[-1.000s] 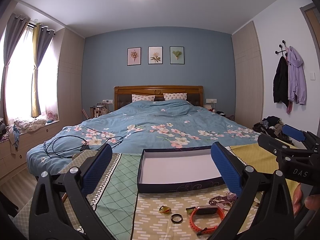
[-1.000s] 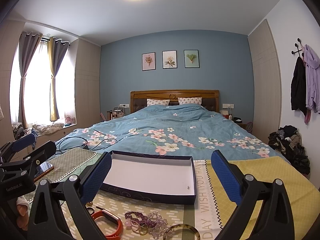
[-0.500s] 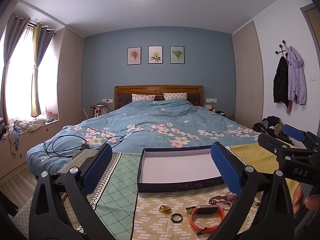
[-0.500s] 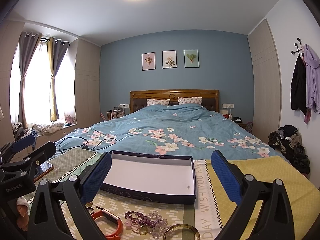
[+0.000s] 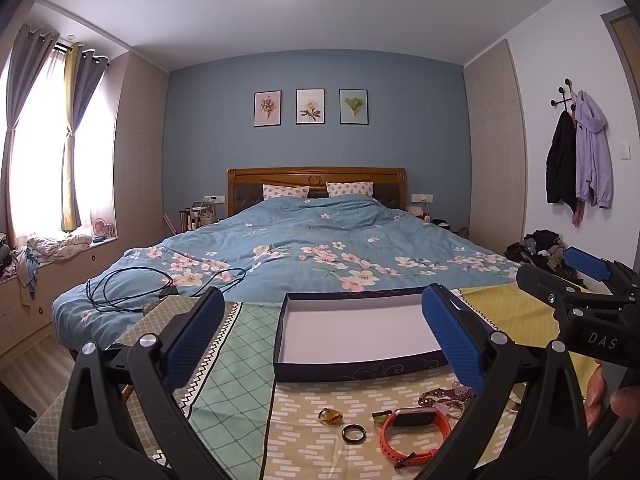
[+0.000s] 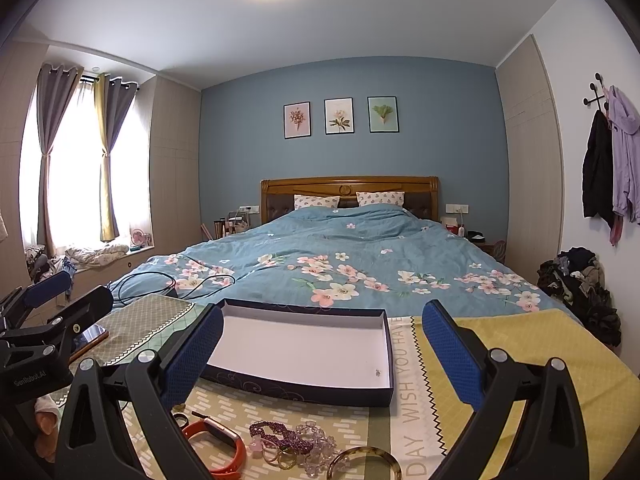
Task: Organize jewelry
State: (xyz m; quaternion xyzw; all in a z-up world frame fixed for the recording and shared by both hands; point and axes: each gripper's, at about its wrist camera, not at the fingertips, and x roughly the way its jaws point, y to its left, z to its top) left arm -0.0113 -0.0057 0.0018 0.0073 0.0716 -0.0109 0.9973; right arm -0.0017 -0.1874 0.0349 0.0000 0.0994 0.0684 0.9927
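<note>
Both your left gripper and right gripper hang spread wide, holding nothing. The jewelry lies on the cloth below and short of the fingertips, in front of the empty box. The bead bracelets sit nearer your right gripper, the dark ring nearer your left; tip down to reach either.

Both tools — left tool, right tool — black plastic frames, silver rivets, blue textured pads; "DAS" lettering; bare skin at fingers.
</note>
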